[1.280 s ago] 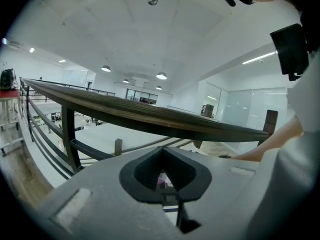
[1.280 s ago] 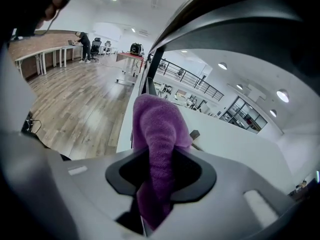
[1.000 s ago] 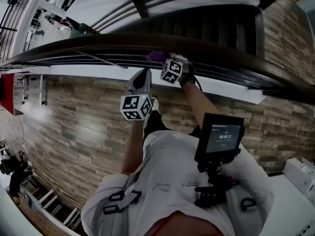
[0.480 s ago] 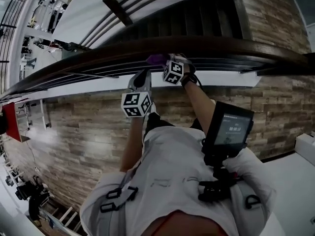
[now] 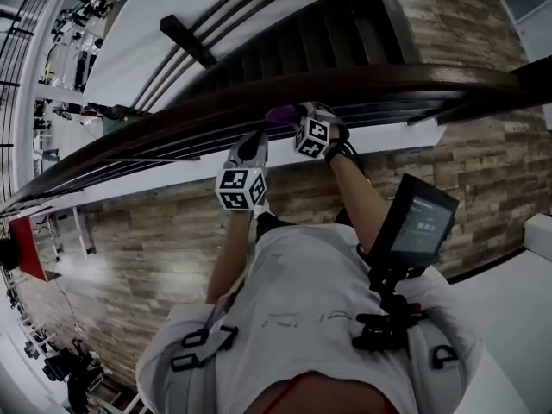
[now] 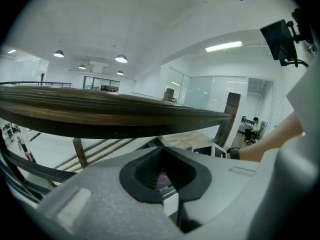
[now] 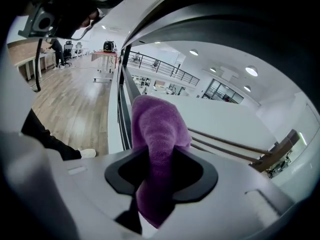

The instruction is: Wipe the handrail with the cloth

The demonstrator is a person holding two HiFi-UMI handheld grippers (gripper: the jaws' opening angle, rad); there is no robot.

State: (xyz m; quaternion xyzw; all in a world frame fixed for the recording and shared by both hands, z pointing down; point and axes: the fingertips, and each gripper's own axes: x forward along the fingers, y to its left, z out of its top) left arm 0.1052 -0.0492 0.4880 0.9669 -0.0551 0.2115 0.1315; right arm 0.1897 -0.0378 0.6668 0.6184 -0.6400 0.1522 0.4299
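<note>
A dark wooden handrail (image 5: 155, 123) curves across the head view. My right gripper (image 5: 291, 117) is shut on a purple cloth (image 5: 279, 115) and holds it against the rail's near side. In the right gripper view the cloth (image 7: 155, 129) bulges up out of the jaws, with the rail (image 7: 240, 19) dark overhead. My left gripper (image 5: 251, 143) sits just left of it, below the rail, its jaws closed to a point with nothing in them. In the left gripper view the rail (image 6: 100, 116) runs across above the gripper (image 6: 162, 176).
Thin dark bars (image 5: 172, 149) run under the handrail. A dark staircase (image 5: 345, 33) drops beyond it. Wood-plank floor (image 5: 147, 231) lies below me. A small screen (image 5: 420, 227) is mounted on my chest. A wooden post (image 6: 227, 119) stands at the rail's far end.
Both grippers have slid to the right along the handrail, the cloth going with the right one. The rail now slopes more steeply across the head view.
</note>
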